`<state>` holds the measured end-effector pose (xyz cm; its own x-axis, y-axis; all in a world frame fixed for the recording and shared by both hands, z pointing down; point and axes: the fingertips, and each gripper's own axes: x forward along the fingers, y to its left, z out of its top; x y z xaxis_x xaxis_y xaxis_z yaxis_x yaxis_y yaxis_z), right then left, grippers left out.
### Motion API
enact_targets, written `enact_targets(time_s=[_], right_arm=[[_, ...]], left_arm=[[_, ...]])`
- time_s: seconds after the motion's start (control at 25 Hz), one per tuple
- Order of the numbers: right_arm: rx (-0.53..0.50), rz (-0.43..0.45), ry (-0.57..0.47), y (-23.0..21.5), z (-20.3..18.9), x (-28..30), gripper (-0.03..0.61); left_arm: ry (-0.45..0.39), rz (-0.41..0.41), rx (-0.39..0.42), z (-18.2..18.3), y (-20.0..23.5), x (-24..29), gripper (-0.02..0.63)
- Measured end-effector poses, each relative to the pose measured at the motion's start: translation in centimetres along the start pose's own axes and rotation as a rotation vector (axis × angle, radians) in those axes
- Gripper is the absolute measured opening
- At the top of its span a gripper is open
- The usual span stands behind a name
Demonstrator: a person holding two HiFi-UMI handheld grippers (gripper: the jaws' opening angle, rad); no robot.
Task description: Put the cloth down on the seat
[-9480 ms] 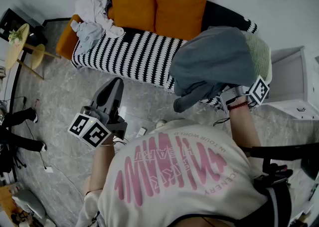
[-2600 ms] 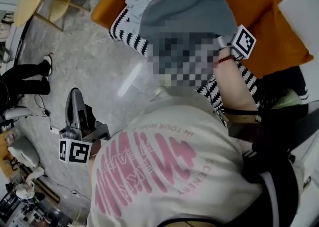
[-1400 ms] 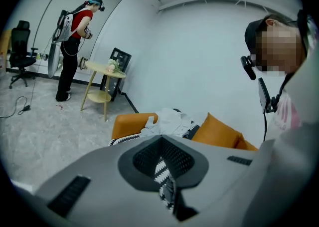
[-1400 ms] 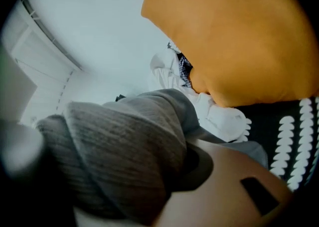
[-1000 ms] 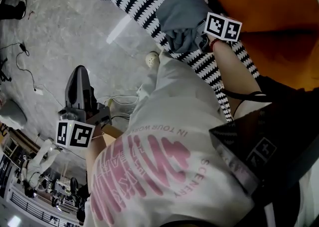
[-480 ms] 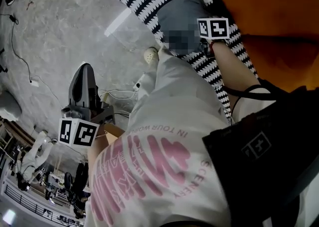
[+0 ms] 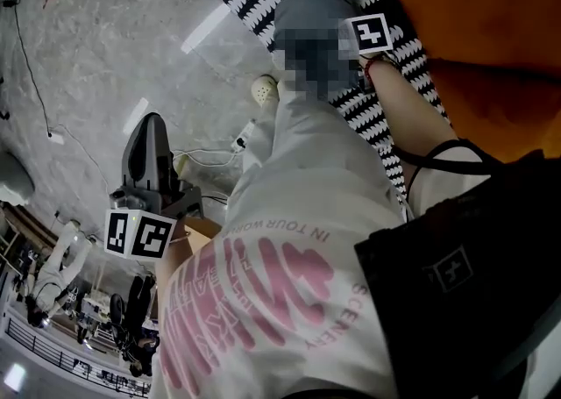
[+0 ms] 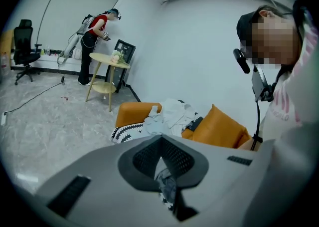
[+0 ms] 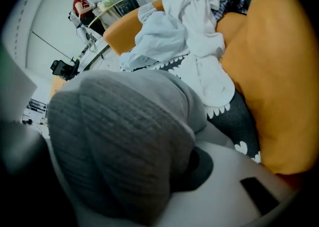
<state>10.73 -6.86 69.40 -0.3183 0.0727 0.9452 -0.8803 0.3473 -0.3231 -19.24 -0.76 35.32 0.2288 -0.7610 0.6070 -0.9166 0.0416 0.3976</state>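
Cloth (image 7: 308, 4) lowered to striped seat (image 7: 372, 117) edge

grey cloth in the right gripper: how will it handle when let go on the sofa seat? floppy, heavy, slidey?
Likely floppy: the grey cloth bulges in soft folds over the right gripper, so it should slump, not hold shape. Probably light for its bulk; one pinch carries it. Its ribbed knit on the striped seat cover suggests little sliding.

White clothes (image 9: 194, 26) lie heaped against an orange cushion (image 9: 279, 71). Beyond, a person in red (image 8: 97, 29) stands at a round yellow table (image 8: 109, 61) near the wall.
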Motion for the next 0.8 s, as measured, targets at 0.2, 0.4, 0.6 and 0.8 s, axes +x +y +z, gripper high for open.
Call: enact_targets(time_s=[0.2, 0.4, 0.6, 0.8], right_arm=[[-0.082, -0.030, 0.064, 0.4, -0.2, -0.3, 0.107], [-0.111, -0.017, 0.100, 0.2, -1.0, 0.4, 0.107], [-0.134, 0.009, 0.125, 0.6, -1.1, 1.4, 0.107], [-0.153, 0.032, 0.144, 0.6, -1.6, 3.1, 0.110]], left_arm=[[-0.009, 0.013, -0.043, 0.5, -0.1, -0.1, 0.008], [0.000, 0.019, -0.061, -0.2, -0.3, 0.2, 0.008], [0.001, 0.036, -0.101, -0.7, -0.3, 0.2, 0.008], [0.007, 0.057, -0.089, -2.0, -0.2, 0.1, 0.008]])
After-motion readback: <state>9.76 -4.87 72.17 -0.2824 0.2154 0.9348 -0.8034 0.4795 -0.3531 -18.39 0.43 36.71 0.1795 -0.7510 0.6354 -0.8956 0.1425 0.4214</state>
